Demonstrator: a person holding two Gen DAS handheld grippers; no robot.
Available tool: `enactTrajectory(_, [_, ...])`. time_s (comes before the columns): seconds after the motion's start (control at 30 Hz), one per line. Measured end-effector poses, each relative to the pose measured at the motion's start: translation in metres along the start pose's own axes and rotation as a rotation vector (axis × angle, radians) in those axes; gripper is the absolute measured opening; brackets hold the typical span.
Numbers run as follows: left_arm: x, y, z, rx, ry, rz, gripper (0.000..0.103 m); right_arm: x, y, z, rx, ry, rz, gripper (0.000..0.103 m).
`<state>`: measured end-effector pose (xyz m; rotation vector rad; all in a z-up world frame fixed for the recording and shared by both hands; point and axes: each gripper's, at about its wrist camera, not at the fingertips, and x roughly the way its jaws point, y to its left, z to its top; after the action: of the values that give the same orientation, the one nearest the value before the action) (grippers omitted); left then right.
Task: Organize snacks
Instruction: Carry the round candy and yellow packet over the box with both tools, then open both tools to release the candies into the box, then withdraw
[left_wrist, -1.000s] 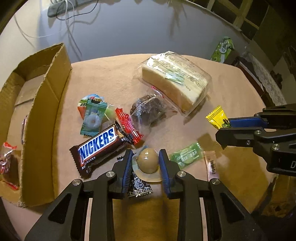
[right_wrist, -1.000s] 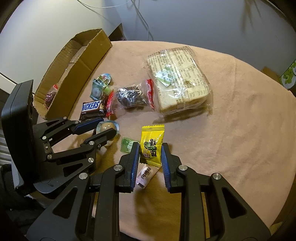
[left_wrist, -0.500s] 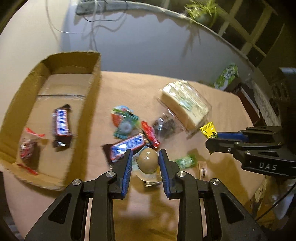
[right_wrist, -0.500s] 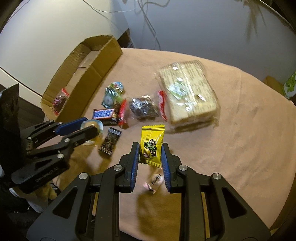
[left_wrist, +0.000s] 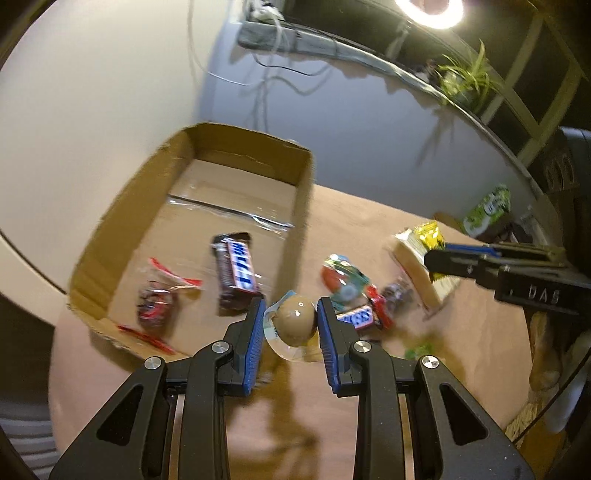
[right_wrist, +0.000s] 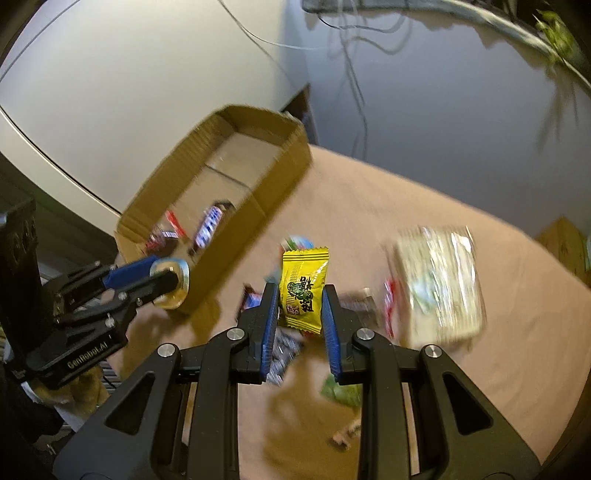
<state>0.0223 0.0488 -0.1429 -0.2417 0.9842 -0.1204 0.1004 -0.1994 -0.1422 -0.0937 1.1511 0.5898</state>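
My left gripper (left_wrist: 290, 321) is shut on a packaged brown egg (left_wrist: 295, 319) and holds it in the air near the cardboard box (left_wrist: 301, 206); it also shows in the right wrist view (right_wrist: 162, 277). The box holds a Snickers bar (left_wrist: 236, 271) and a dark snack bag (left_wrist: 155, 302). My right gripper (right_wrist: 299, 306) is shut on a yellow snack packet (right_wrist: 303, 286), raised above the table; it shows at the right of the left wrist view (left_wrist: 439, 254).
On the tan tablecloth (right_wrist: 406, 192) lie a wrapped bread loaf (right_wrist: 439, 280), a second Snickers (left_wrist: 356, 317), a green round candy pack (left_wrist: 341, 277), a dark bag (left_wrist: 397, 295) and small green packets (right_wrist: 341, 393). A grey wall with cables stands behind.
Both grippers have risen and swung left toward the box with their snacks held. The box now fills more of both views.
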Motion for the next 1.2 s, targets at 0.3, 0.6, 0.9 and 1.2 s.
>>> enactTrajectory(0.3, [-0.004,0.034,0.017,-0.07,-0.039,0.063,0.027,0.021,0.028,0.049,-0.064,-0.027,0.008,0.025])
enactTrajectory(0.6, [0.004,0.065,0.032,-0.124,-0.043,0.109,0.027,0.055,0.047,0.073,-0.101,0.006,0.011,0.025])
enactTrajectory(0.9, [0.011,0.077,0.044,-0.141,-0.041,0.125,0.027,0.084,0.056,0.091,-0.116,0.039,0.015,0.025])
enactTrajectory(1.2, [0.015,0.078,0.049,-0.145,-0.027,0.129,0.028,0.096,0.062,0.098,-0.137,0.053,0.019,0.025])
